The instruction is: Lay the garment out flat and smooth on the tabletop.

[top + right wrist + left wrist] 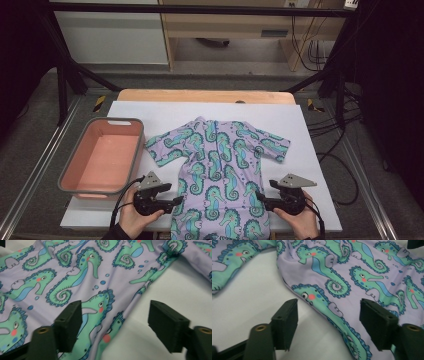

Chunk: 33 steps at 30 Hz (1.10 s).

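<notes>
A lilac child's garment point(220, 160) printed with green seahorses lies spread flat on a white sheet point(310, 150), short sleeves out to both sides. My left gripper point(177, 200) rests at the garment's lower left edge, held by a hand. In the left gripper view its jaws point(329, 315) stand open over the fabric edge point(342, 270), pads clear of it. My right gripper point(260, 197) sits at the lower right edge. Its jaws point(116, 317) are open too, straddling the garment's hem point(75, 272) without pressing on it.
A pink basin with a grey rim point(76, 150) stands on the left of the sheet, nothing in it. The wooden table edge point(205, 96) shows at the back. Black frame legs and cables flank the table.
</notes>
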Motion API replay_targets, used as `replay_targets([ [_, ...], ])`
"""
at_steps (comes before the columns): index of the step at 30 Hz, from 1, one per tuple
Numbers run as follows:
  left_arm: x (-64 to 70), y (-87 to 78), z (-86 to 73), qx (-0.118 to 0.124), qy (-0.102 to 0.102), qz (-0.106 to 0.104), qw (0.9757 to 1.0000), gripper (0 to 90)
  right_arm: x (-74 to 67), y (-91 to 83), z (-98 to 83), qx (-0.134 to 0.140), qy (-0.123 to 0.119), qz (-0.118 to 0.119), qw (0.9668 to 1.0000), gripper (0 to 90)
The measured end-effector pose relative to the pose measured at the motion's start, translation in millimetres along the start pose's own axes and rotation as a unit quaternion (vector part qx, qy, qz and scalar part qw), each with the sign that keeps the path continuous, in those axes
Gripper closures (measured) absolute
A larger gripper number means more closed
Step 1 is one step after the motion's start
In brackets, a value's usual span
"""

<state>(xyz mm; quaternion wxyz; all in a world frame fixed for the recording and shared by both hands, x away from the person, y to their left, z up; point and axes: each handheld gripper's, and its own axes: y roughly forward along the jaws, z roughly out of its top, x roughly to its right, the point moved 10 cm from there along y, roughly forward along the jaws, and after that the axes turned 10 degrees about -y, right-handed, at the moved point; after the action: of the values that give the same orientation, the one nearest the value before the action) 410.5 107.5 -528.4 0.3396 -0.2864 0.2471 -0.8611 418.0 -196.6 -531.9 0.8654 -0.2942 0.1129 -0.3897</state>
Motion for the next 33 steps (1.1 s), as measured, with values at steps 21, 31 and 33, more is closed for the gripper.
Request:
replay_targets([
  [21,-12.9,15.6,47.2,0.009,0.012,-0.001,0.9999,9.5,16.0,6.3,6.1,0.018,0.014,-0.004,0.9997,12.3],
  [31,-23.5,30.3,67.7,0.003,0.003,0.004,1.0000,6.1,15.2,6.0,5.9,0.018,0.012,-0.006,0.9998,11.2],
  [33,-25.4,33.5,72.6,0.002,0.000,0.007,1.0000,5.9,15.7,5.4,5.7,0.017,0.011,-0.006,0.9998,11.2],
])
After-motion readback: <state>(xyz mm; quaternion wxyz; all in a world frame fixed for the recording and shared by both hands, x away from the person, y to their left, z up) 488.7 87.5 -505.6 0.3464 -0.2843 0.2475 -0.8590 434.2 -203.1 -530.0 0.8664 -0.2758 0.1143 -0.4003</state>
